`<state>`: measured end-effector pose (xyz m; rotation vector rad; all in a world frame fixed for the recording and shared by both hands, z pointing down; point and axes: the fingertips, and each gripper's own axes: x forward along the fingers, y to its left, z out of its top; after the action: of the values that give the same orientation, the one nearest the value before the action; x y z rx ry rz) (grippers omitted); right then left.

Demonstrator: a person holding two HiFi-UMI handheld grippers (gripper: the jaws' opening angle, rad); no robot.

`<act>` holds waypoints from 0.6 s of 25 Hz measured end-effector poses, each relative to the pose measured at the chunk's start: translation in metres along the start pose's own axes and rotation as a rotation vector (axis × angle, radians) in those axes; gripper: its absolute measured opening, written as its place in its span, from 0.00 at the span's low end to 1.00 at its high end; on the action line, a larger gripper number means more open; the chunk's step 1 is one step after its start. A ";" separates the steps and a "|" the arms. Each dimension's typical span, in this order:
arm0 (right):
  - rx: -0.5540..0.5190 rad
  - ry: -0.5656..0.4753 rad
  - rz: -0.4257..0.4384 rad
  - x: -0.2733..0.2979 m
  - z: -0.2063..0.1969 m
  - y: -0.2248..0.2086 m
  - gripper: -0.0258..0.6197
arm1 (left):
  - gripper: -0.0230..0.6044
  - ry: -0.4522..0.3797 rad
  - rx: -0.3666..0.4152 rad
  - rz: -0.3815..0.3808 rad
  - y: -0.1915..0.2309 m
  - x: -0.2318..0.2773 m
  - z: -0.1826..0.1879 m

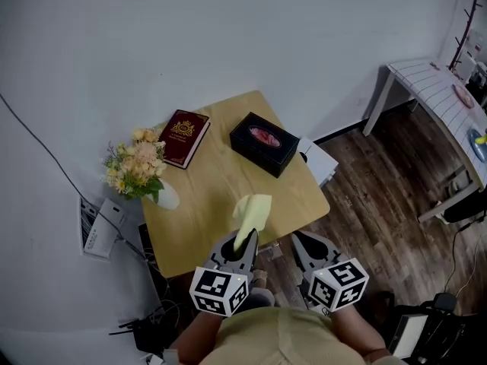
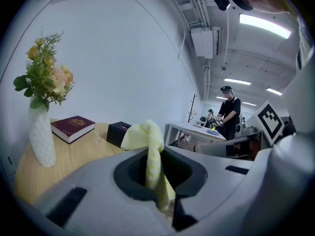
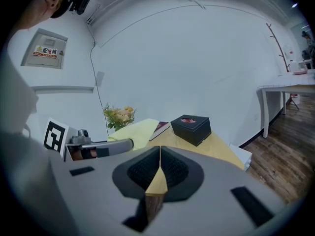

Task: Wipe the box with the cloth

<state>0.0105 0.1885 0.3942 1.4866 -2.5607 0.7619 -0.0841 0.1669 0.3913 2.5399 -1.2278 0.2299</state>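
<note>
A black box (image 1: 264, 143) with a red oval on its lid sits at the far right part of the wooden table (image 1: 213, 204). A pale yellow cloth (image 1: 253, 214) hangs above the table's near edge, pinched upright in my left gripper (image 1: 244, 243), which is shut on it. In the left gripper view the cloth (image 2: 148, 146) rises between the jaws, with the box (image 2: 118, 132) beyond it. My right gripper (image 1: 302, 242) hovers beside the left one, off the table's near right edge, jaws closed on nothing. From the right gripper view (image 3: 160, 154) the box (image 3: 192, 128) lies ahead.
A dark red book (image 1: 183, 138) lies at the table's far left. Flowers in a white vase (image 1: 139, 169) stand on the left edge. A white box (image 1: 319, 163) rests on the floor behind the table. A white side table (image 1: 437, 90) stands at right. Cables and devices (image 1: 100, 228) lie at left.
</note>
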 end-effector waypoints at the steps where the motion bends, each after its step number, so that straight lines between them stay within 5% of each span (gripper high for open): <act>1: -0.003 0.000 -0.004 0.007 0.003 0.000 0.09 | 0.09 0.000 0.002 -0.004 0.005 0.003 0.002; 15: -0.011 0.013 -0.054 0.076 0.025 -0.008 0.09 | 0.09 0.047 0.072 -0.083 0.055 0.044 0.014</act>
<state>-0.0183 0.1138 0.3992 1.5360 -2.5003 0.7471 -0.1003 0.0975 0.4020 2.6243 -1.1137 0.3177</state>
